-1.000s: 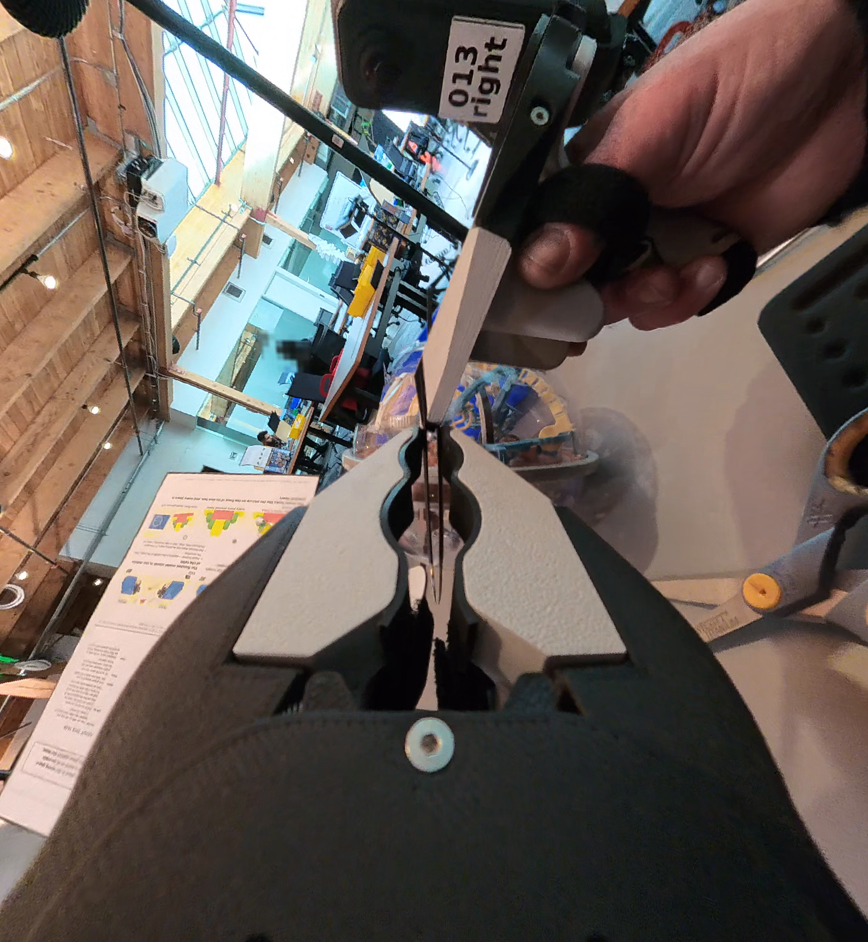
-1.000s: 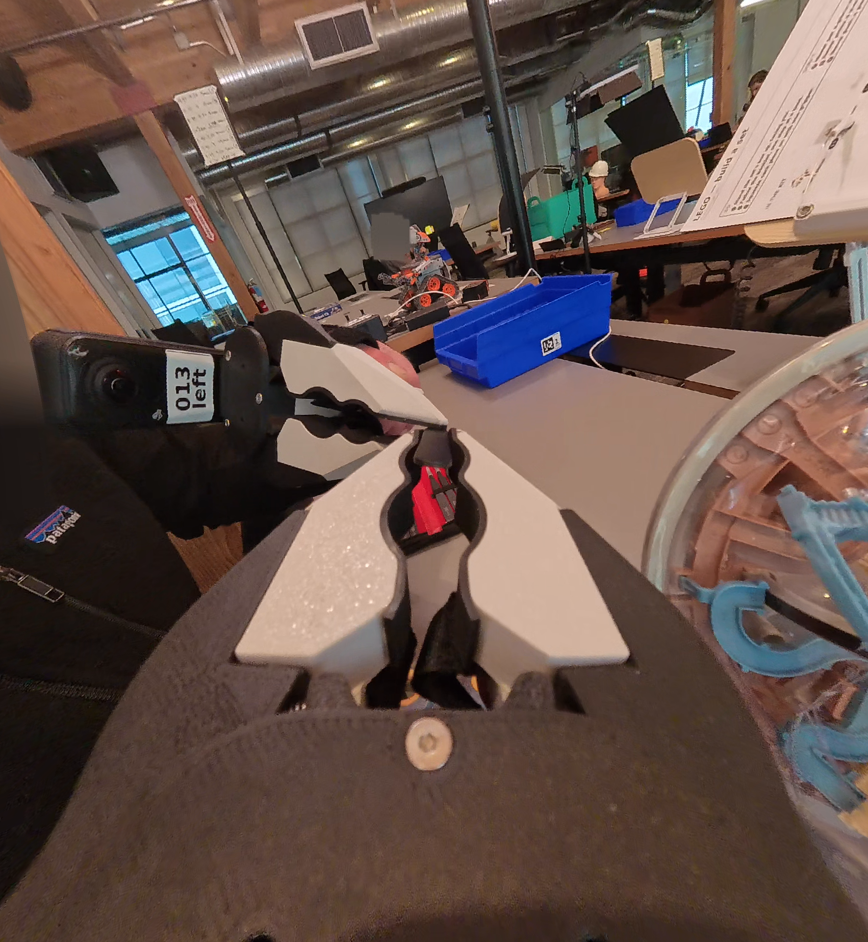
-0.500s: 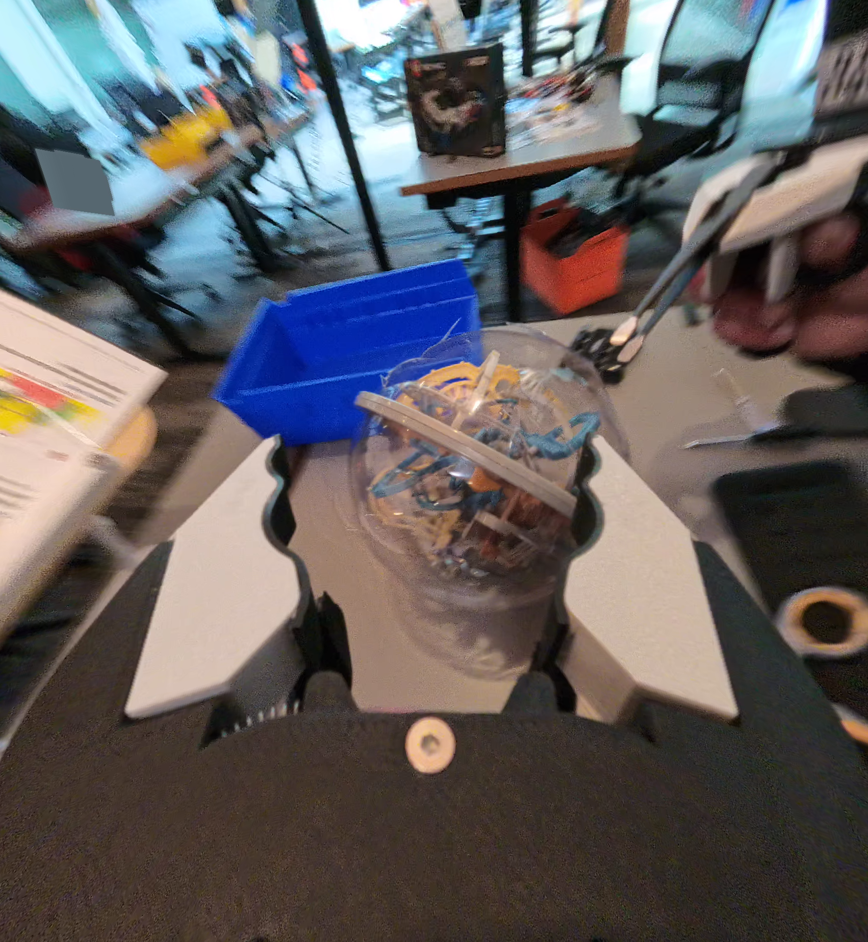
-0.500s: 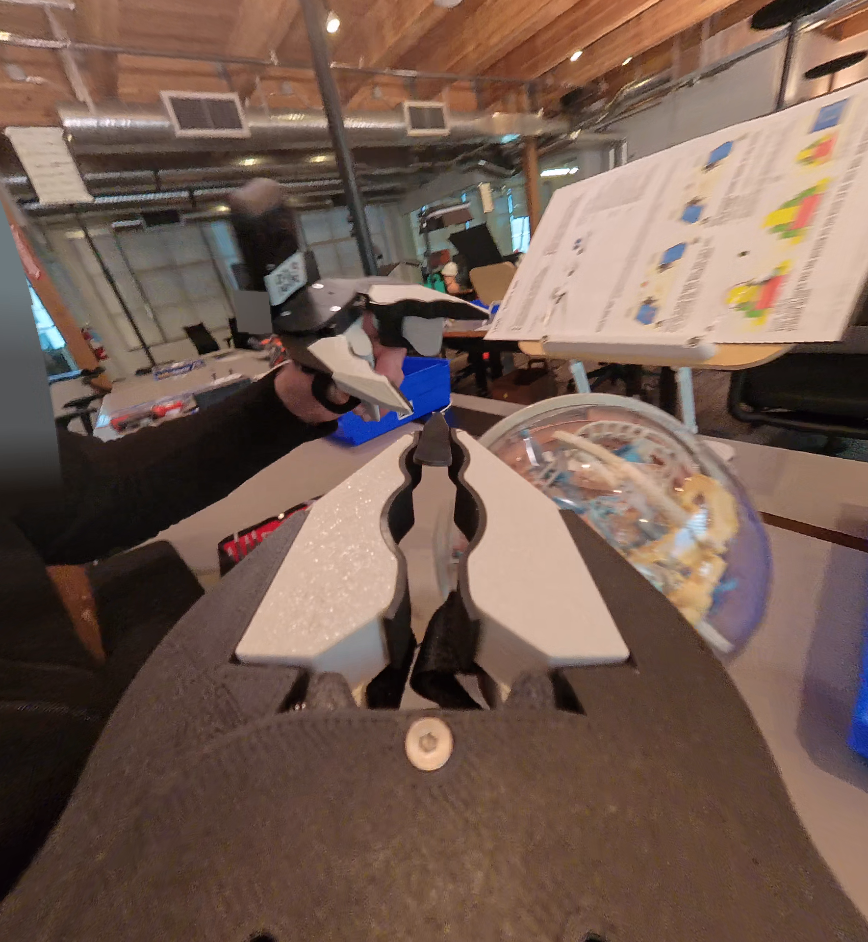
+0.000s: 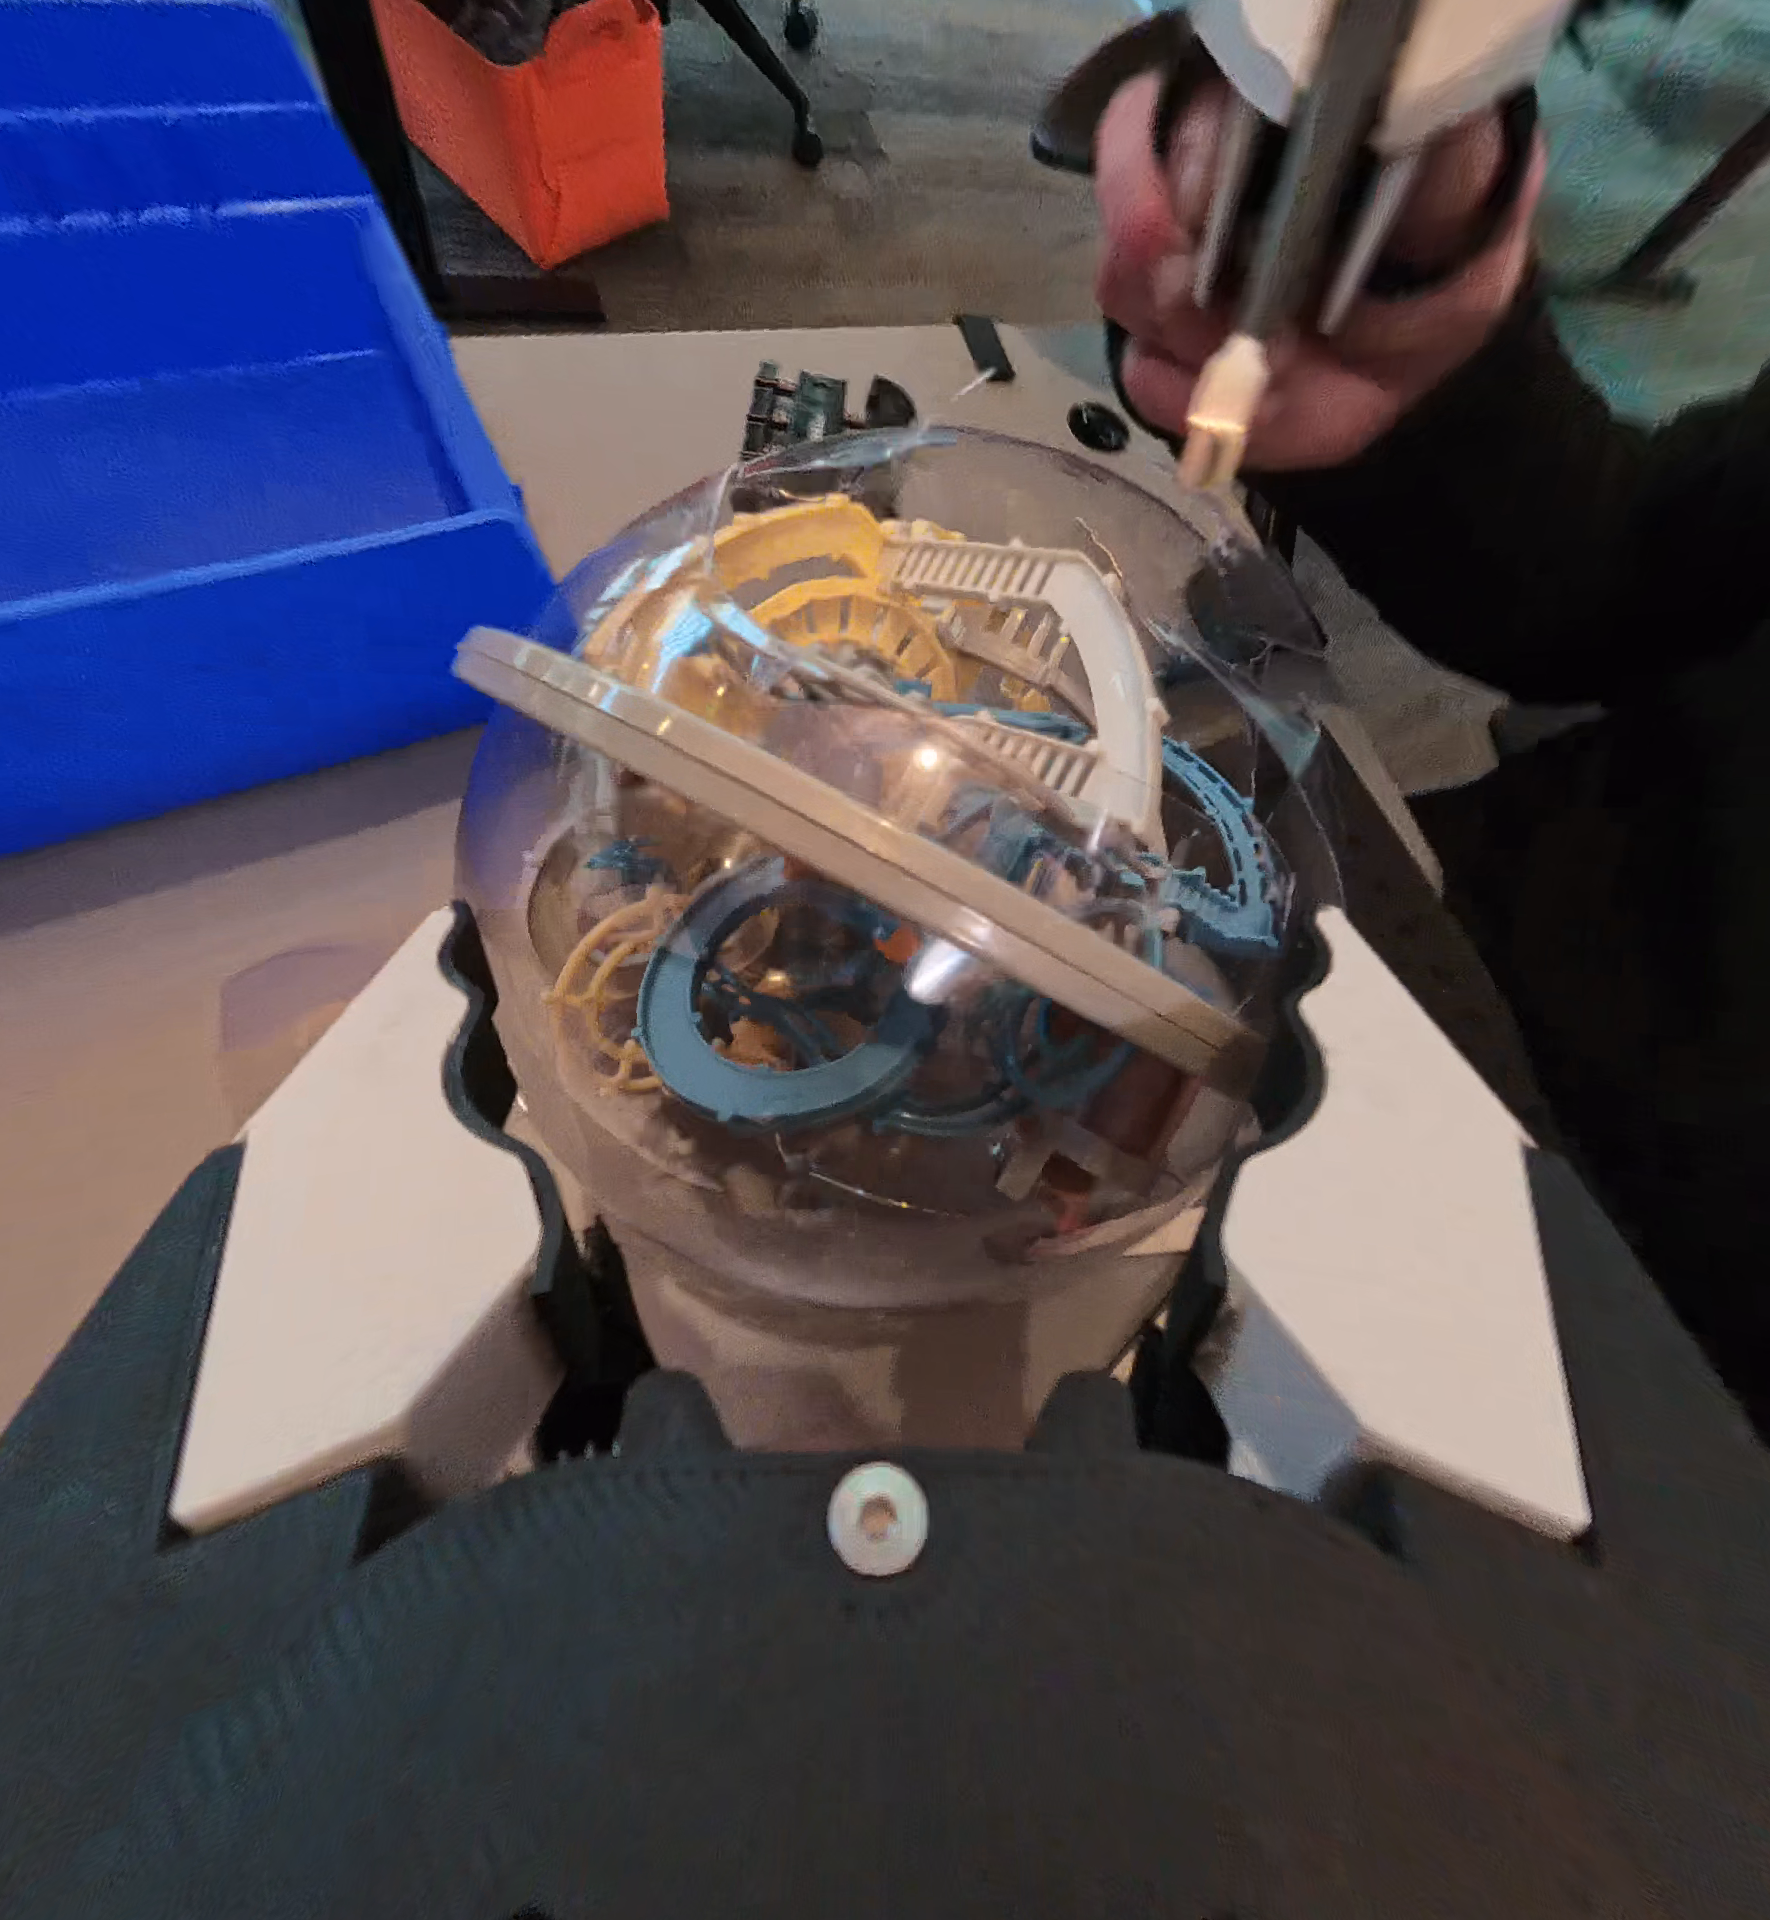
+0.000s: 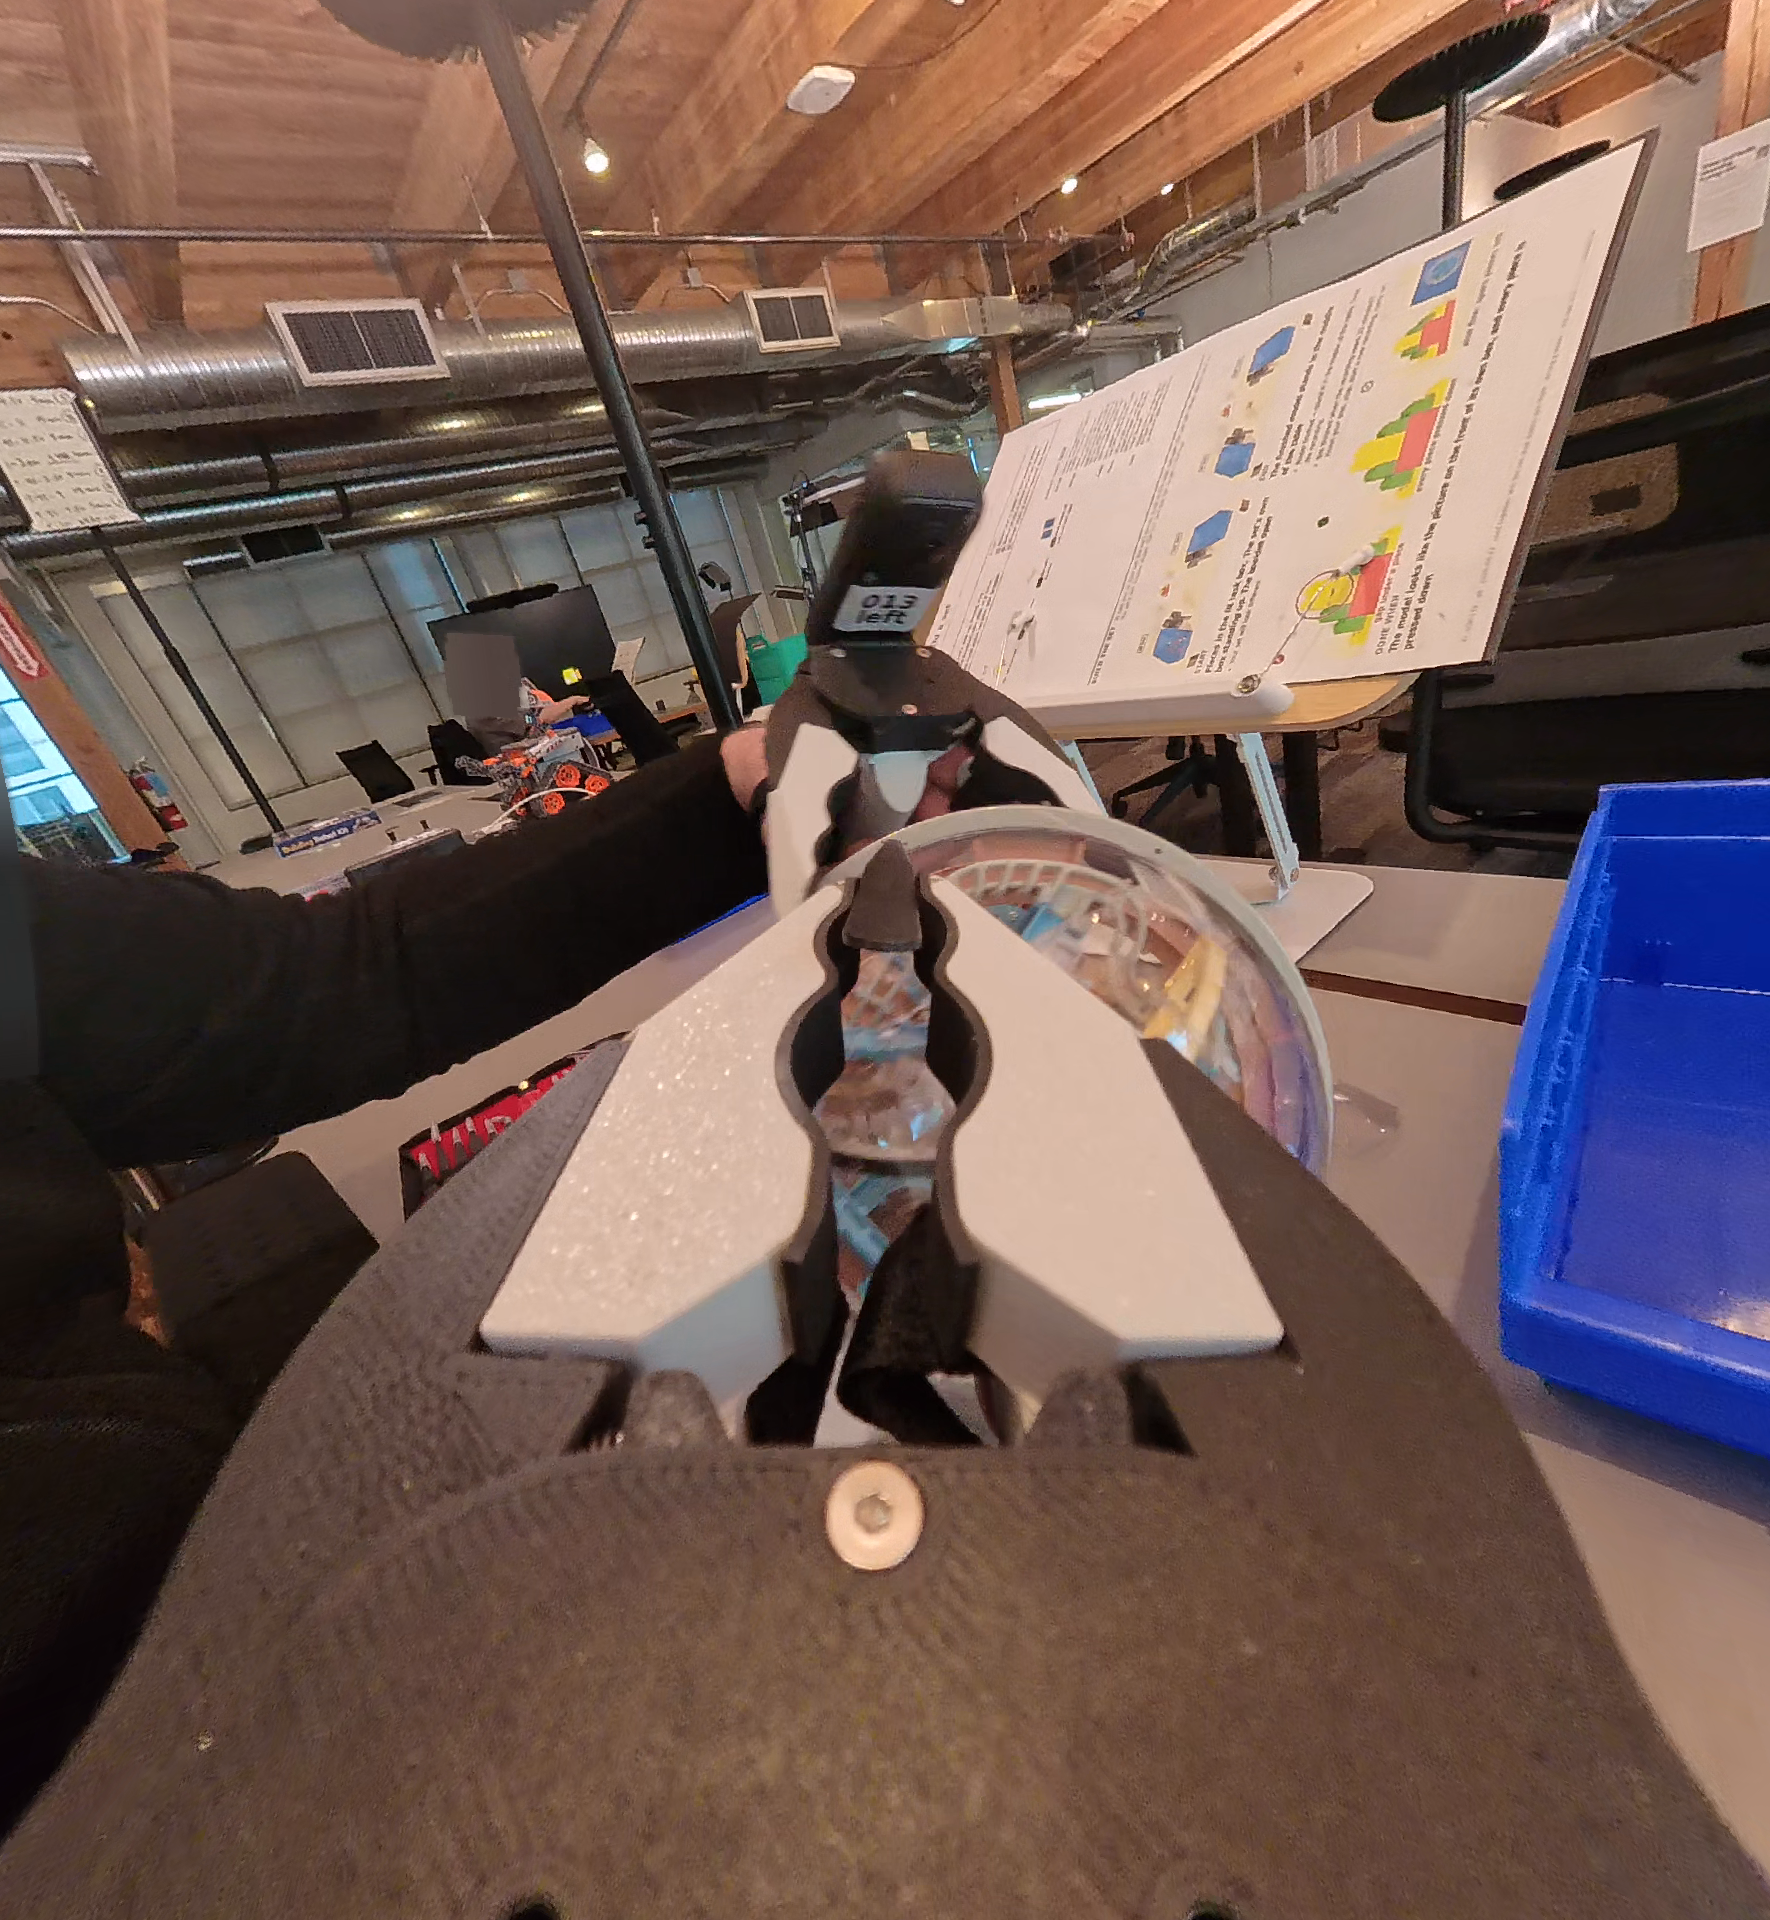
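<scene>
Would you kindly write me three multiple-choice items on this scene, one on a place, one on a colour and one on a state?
1. Where is the clear plastic maze ball?
A. inside the bin
B. between the left gripper's fingers
C. on the paper stand

2. What colour is the open plastic storage bin beside the ball?
A. blue
B. green
C. white

3. How does the right gripper stand?
A. wide open around the ball
B. shut on a pair of scissors
C. shut, tips together, holding nothing

Answers:
1 B: the left gripper has its white fingers spread on either side of the ball on the grey table.
2 A: its walls are bright blue in both views.
3 C: its tips meet in front of the ball, nothing between them.
</scene>
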The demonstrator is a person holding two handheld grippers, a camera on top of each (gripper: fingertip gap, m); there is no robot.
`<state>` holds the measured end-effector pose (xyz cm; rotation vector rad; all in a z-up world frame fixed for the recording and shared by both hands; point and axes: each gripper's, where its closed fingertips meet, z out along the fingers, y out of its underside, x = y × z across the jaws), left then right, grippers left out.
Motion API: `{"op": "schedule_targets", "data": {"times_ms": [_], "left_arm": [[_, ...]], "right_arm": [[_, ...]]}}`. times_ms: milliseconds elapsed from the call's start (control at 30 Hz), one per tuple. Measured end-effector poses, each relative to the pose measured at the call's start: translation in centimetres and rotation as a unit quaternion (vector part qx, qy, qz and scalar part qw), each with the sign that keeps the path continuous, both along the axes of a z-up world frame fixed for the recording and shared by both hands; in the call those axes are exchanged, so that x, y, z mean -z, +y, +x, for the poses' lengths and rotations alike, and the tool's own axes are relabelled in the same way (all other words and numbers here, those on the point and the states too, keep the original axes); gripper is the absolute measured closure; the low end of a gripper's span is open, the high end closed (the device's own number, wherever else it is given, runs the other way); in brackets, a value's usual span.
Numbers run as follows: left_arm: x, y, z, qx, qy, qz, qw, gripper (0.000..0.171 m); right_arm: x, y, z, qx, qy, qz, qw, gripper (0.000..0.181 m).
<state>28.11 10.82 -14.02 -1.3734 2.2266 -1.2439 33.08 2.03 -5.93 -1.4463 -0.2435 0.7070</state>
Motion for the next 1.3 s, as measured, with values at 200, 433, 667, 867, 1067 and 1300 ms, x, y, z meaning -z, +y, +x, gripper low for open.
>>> {"op": "schedule_targets", "data": {"times_ms": [200,433,667,867,1067,1300], "left_arm": [[0.2,-5.5,-1.3,0.079,-0.028,0.093,0.992,0.029],[0.5,-8.4,-2.8,0.093,-0.053,0.130,0.986,0.029],[-0.4,-10.0,-7.1,0.098,-0.075,0.144,0.982,0.047],[-3.0,-8.0,-7.5,0.079,-0.089,0.067,0.991,0.058],[0.6,-7.2,-5.2,0.097,-0.010,-0.049,0.994,0.026],[0.7,-8.9,-5.8,0.114,-0.031,-0.063,0.991,0.027]], "right_arm": [[-0.9,-1.3,0.7,-0.013,-0.007,-0.011,1.000,0.175],[-0.9,-3.4,1.3,0.002,-0.039,-0.038,0.998,0.175],[0.5,-3.3,0.3,0.017,-0.074,-0.056,0.996,0.175],[2.3,-2.1,-2.8,-0.030,-0.066,-0.078,0.994,0.175],[2.7,-1.0,-4.8,-0.055,-0.069,-0.090,0.992,0.175],[2.4,-1.2,-3.7,-0.057,-0.074,-0.101,0.990,0.175]]}}
